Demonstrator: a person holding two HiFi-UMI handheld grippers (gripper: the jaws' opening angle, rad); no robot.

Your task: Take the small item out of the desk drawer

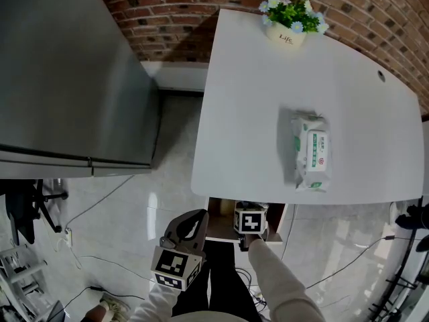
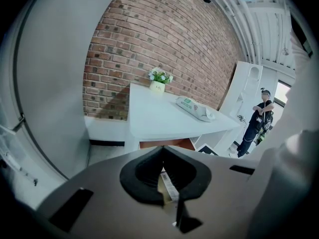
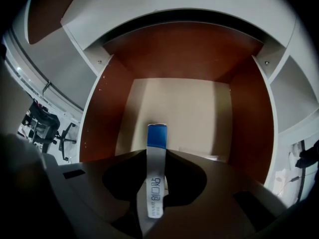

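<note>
One grey cabinet (image 1: pixel 67 79) fills the upper left of the head view; the frame edge cuts off its left side. One white desk (image 1: pixel 255 99) takes the centre and right, with one brick wall (image 1: pixel 167 5) along the top behind it. One drawer (image 3: pixel 107 118) stands open under the desk's near edge, at bottom centre of the head view. It has brown walls and a pale floor. In the right gripper view the jaws hide its front part.

Two grippers.
- Left gripper (image 1: pixel 193 219): lower centre-left of the head view, apart from the desk, jaws together with tips meeting. A pale printed strip shows in the hollow behind the tips; cannot tell what it is.
- Right gripper (image 3: pixel 155 152): inside the drawer, jaws clamped on the small item (image 3: pixel 156 136). In the head view only its marker cube (image 1: pixel 251 221) shows, since the desk edge covers the jaws.

One wipes pack (image 1: pixel 310 151) lies flat on the desk, right of centre. One flower pot (image 1: pixel 287 32) stands at the desk's far edge, top of the frame.

One small item: a narrow white box with a blue far end, gripped between the right jaws over the drawer floor. Whether it touches the floor cannot be told. Its dark print is not legible.

One person (image 2: pixel 256 121) stands at the far right of the left gripper view, small.
</note>
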